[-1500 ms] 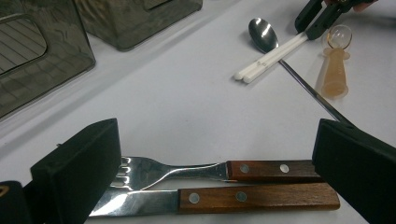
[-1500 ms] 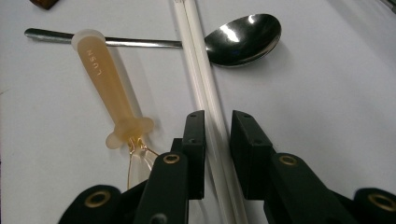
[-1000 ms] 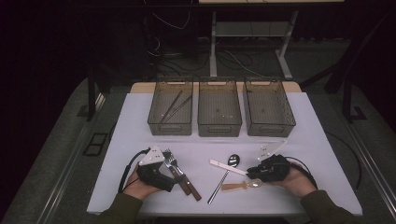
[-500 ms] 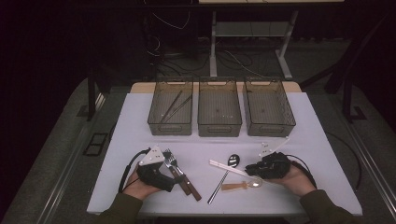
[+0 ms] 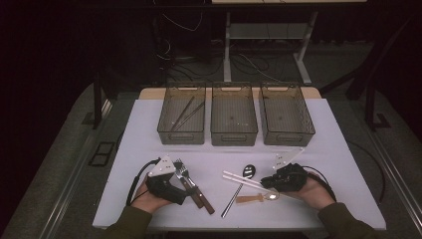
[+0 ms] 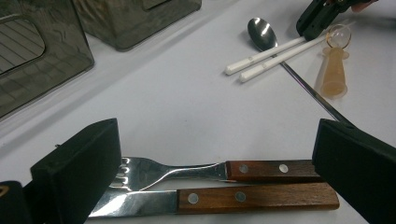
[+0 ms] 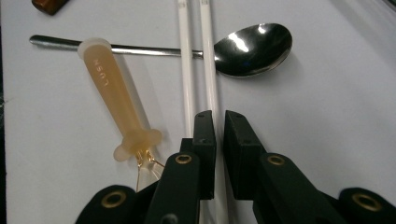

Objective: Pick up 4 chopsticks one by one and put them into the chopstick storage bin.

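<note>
The person is sitting at the white table [image 5: 149,134] with a gripper in each hand, and both hands are resting low near the front edge. The right gripper [image 7: 219,122] is lying over the pair of white chopsticks [image 7: 198,56], and its jaws are standing nearly together with just a thin slit between them; they have just been closing. One chopstick is running down into that slit and the other is passing just beside the left jaw, though I cannot tell whether the pads are actually pinching it. The chopsticks are lying side by side, crossing over the thin handle of a steel spoon [image 7: 252,44], whose bowl is facing up just beside them. A small amber plastic-handled utensil [image 7: 114,93] is lying at a slant next to the chopsticks, its top end touching the spoon's handle. Over on the other side, the left gripper [image 6: 219,154] is holding its jaws wide apart, and they are straddling a fork [image 6: 187,170] and a knife [image 6: 219,198], both with riveted wooden handles, lying parallel and touching on the tabletop between them. Three smoky transparent bins [image 5: 234,137] are standing in a row farther back on the table, well apart from both grippers.
</note>
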{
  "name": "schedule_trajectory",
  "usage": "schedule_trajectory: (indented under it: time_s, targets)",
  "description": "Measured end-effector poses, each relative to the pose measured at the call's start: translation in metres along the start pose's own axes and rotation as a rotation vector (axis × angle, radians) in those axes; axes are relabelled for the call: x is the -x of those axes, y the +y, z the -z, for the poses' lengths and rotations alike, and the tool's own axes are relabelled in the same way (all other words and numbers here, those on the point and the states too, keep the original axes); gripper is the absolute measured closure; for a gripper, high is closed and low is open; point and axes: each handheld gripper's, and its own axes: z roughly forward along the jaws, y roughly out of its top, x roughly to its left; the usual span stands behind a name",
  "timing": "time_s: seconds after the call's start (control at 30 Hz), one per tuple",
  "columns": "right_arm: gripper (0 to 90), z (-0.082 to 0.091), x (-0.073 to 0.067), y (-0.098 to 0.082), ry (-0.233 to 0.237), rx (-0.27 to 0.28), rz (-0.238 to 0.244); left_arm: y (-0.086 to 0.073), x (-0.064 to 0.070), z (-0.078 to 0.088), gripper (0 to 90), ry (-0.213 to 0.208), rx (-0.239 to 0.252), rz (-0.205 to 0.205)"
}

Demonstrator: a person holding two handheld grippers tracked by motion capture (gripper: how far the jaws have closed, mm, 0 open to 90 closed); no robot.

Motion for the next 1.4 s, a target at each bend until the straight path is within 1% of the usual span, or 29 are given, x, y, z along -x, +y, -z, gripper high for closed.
schedule_trajectory:
  time_s: [0.17,0.23,0.27,0.47,0.57,0.6,0.63,0.7,0.77,0.8,0.83,0.9,0.93,1.0,1.07,1.17,1.23,1.27,1.33,1.4]
  targets:
    - [83.1,-0.0006,-0.0008,0.0001,-0.005,-0.005,0.011,-0.0001,-0.0003,-0.0002,0.1,-0.001,0.0,-0.002]
    - [83.1,-0.0008,-0.0009,0.0002,-0.024,-0.016,0.051,-0.0001,-0.0003,-0.0003,0.1,-0.001,-0.001,-0.002]
    - [83.1,-0.0009,-0.0018,0.0006,-0.032,-0.021,0.056,-0.0001,-0.0003,-0.0003,0.1,-0.001,-0.001,-0.002]
    - [83.5,-0.002,-0.0069,0.0044,-0.044,-0.048,0.081,-0.0002,-0.0001,-0.0007,0.1,-0.001,-0.003,-0.002]
    - [84.6,-0.0021,-0.0072,0.0038,-0.047,-0.045,0.085,-0.0002,-0.0002,-0.001,0.1,-0.001,-0.006,-0.002]
    - [84.9,-0.0018,-0.0061,0.0036,-0.056,-0.049,0.103,-0.0002,-0.0001,-0.001,0.1,-0.001,-0.005,-0.002]
    - [84.9,-0.0018,-0.0055,0.0033,-0.059,-0.048,0.11,-0.0002,0.0,-0.001,0.1,-0.001,-0.005,-0.003]
    - [85.1,-0.002,-0.0071,0.0024,-0.049,-0.033,0.09,-0.0002,-0.0001,-0.0008,0.1,-0.001,-0.004,-0.002]
    - [85.2,-0.0018,-0.0065,0.0013,-0.043,-0.025,0.085,-0.0002,-0.0002,-0.0007,0.1,-0.001,-0.003,-0.002]
    - [85.2,-0.0017,-0.0055,0.001,-0.045,-0.024,0.094,-0.0002,-0.0002,-0.0007,0.1,-0.002,-0.003,-0.002]
    - [85.1,-0.0016,-0.0054,0.0007,-0.037,-0.02,0.09,-0.0002,-0.0001,-0.0006,0.1,-0.002,-0.003,-0.002]
    - [85.0,-0.0014,-0.0041,-0.0001,-0.035,-0.016,0.098,-0.0002,-0.0001,-0.0005,0.1,-0.003,-0.002,-0.001]
    - [85.0,-0.0014,-0.0045,-0.0003,-0.03,-0.012,0.094,-0.0002,-0.0001,-0.0004,0.1,-0.003,-0.002,-0.001]
    - [85.0,-0.0014,-0.0054,0.0,-0.037,-0.015,0.092,-0.0002,-0.0001,-0.0004,0.1,-0.003,-0.001,-0.001]
    - [85.0,-0.0014,-0.0049,0.0002,-0.034,-0.017,0.094,-0.0002,0.0,-0.0005,0.1,-0.003,-0.002,-0.002]
    - [85.1,-0.0012,-0.0036,-0.0007,-0.031,-0.01,0.091,-0.0001,0.0,-0.0004,0.1,-0.004,-0.002,-0.002]
    - [85.2,-0.0009,-0.0024,-0.0013,-0.017,-0.002,0.073,-0.0001,0.0001,-0.0002,0.1,-0.005,-0.001,-0.001]
    - [85.2,-0.0007,-0.001,-0.0013,-0.016,-0.001,0.073,-0.0001,0.0001,-0.0001,0.1,-0.005,-0.002,-0.003]
    - [85.2,-0.0001,-0.0006,-0.0007,-0.02,-0.001,0.057,-0.0001,0.0003,-0.0001,0.1,-0.008,0.0,-0.002]
    - [85.2,0.0014,0.0013,-0.0008,-0.032,0.002,0.066,0.0,0.0,0.0002,0.1,-0.01,-0.003,-0.001]
